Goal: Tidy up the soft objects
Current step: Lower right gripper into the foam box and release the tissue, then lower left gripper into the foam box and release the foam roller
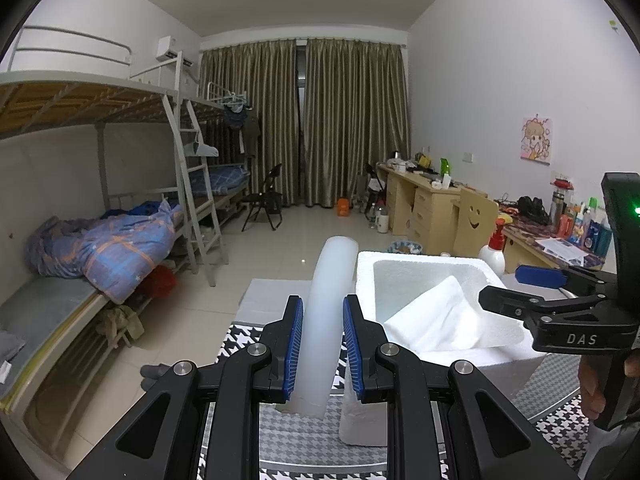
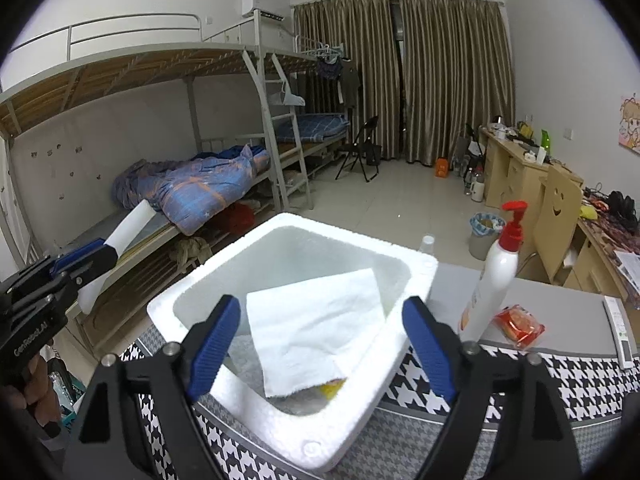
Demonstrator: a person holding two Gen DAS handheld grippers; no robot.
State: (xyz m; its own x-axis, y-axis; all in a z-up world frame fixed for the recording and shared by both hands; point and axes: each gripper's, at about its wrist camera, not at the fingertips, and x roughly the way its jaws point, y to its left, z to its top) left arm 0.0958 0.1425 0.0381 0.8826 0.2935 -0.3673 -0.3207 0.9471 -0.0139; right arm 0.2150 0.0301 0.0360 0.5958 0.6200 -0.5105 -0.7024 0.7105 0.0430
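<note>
Dorm room w/ bunk beds (image 2: 168,120); checkered tablecloth (image 2: 580,384) below. Left gripper (image 1: 322,344) is clamped on a white foam strip (image 1: 326,304), held left of the foam box (image 2: 240,392). Right gripper (image 2: 320,344) hangs spread apart over the box, just above the white cloth (image 2: 316,332) lying inside. Lotion bottle (image 2: 494,276) stands beside the box.

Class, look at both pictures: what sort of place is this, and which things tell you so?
Most likely a shared dormitory room. Metal bunk beds with a rumpled blue quilt line one wall, and a row of cluttered study desks lines the other.
</note>
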